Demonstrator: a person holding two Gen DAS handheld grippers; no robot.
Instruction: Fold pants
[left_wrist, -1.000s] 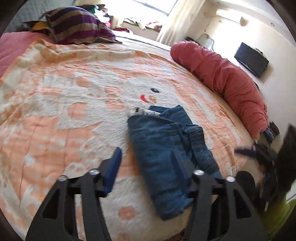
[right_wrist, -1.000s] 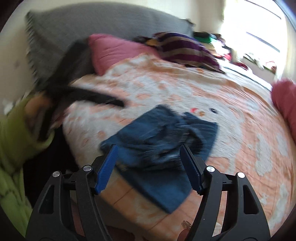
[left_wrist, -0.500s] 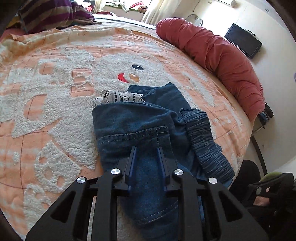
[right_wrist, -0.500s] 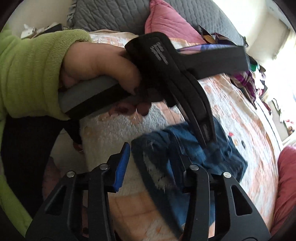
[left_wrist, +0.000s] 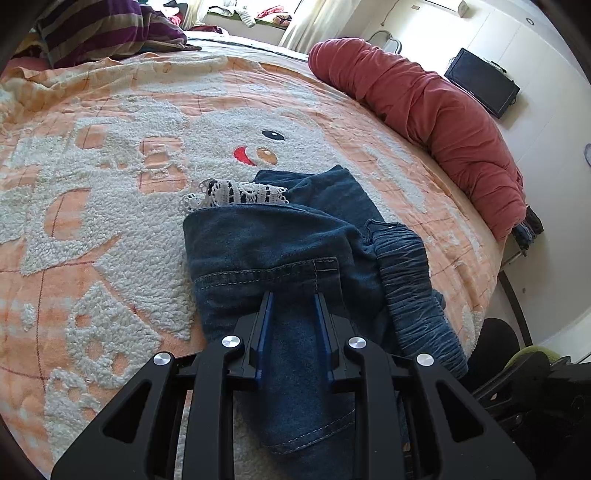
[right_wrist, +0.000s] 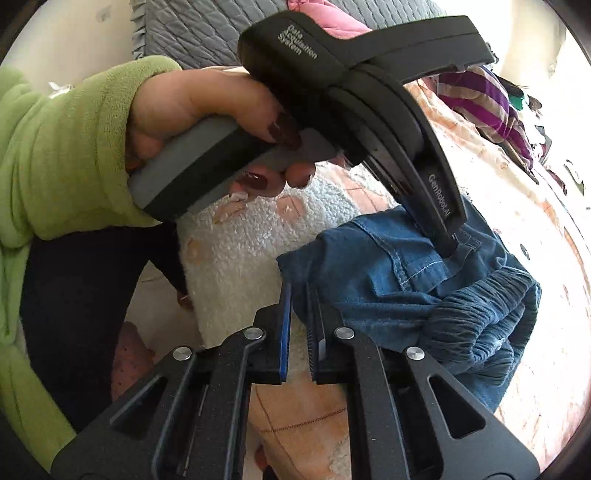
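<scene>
Both grippers pinching the pants (left_wrist: 280, 254) now, lying bunched on the bed (left_wrist: 110, 229) near its front edge. Left gripper (left_wrist: 293, 301) clamped on a raised ridge of denim just below the pocket seam, fingers (left_wrist: 266, 310) pressing cloth from both sides. Right gripper (right_wrist: 297, 291) nearly shut at the near corner of the denim, seemingly nipping only a thin edge of cloth.

Risking a slip here: that thin bite possibly sliding out on the lift, dropping one corner and skewing the fold. Also risking several layers caught under the left fingers, dragging the whole bundle instead of one layer. Lace trim (left_wrist: 236, 194) at the far end possibly snagging on the fleecy bedspread.

Long axis, in the left view, running roughly from 6 o'clock to 12 o'clock, lace end pointing toward 12, elastic waistband (left_wrist: 410, 280) bunched toward 4 o'clock.
</scene>
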